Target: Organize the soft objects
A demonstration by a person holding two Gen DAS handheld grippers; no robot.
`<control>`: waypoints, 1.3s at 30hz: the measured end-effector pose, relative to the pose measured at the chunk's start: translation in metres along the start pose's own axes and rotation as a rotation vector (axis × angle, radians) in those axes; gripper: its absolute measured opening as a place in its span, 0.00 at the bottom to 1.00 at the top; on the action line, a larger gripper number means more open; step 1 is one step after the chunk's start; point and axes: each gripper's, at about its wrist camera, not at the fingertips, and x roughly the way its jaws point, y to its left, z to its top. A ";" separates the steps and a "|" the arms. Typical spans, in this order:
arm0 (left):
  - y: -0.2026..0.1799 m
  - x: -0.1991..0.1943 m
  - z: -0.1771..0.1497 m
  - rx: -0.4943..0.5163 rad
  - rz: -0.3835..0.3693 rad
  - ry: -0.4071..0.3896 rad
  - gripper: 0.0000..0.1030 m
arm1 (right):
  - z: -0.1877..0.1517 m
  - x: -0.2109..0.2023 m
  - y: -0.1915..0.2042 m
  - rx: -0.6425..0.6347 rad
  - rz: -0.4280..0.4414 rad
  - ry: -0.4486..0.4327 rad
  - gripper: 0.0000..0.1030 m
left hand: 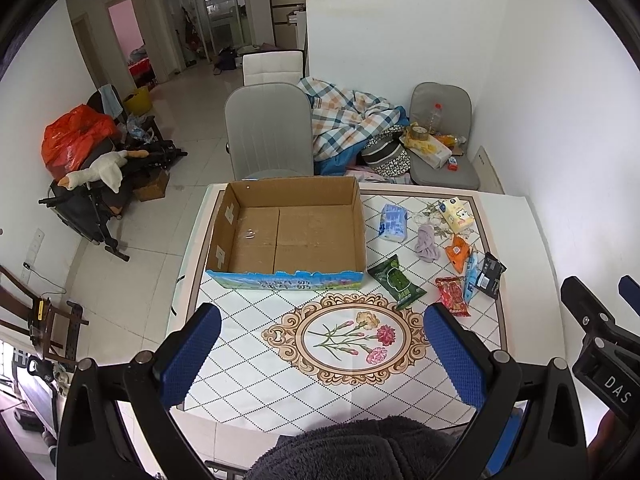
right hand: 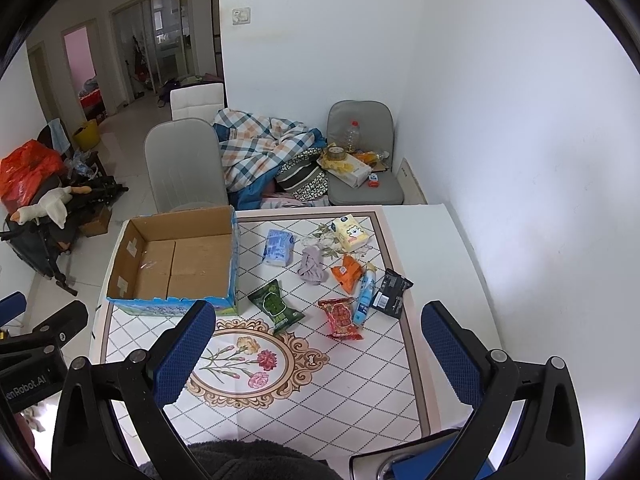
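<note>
Both grippers, left (left hand: 322, 354) and right (right hand: 316, 350), hung spread and empty above the table (right hand: 440, 264). Step: nothing picked yet. Soft packets (right hand: 340, 312) lay loose right of the empty cardboard box (right hand: 132, 276). Next, probably: grab the nearest packet, drop it in.

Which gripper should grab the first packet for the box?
Right, probably. The packets, like the green packet, lie right of the empty cardboard box, ahead of the open right gripper. The open left gripper faces the box.

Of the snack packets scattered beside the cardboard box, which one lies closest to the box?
The dark green snack packet: it lies just off the open cardboard box's near right corner, while the red, orange and black packets sit farther right.
</note>
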 end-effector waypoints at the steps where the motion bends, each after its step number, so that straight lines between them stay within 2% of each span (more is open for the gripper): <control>1: 0.000 0.000 0.000 0.000 0.001 -0.001 1.00 | 0.000 0.000 0.000 -0.001 -0.002 -0.001 1.00; 28: 0.000 0.009 -0.002 -0.004 -0.012 0.006 1.00 | 0.003 0.005 0.003 -0.004 0.005 -0.002 1.00; 33: -0.013 0.045 0.018 0.023 -0.022 0.027 1.00 | 0.007 0.032 -0.014 0.037 -0.002 0.032 1.00; 39: -0.053 0.129 0.052 0.077 -0.078 0.131 1.00 | 0.016 0.112 -0.073 0.126 -0.072 0.139 1.00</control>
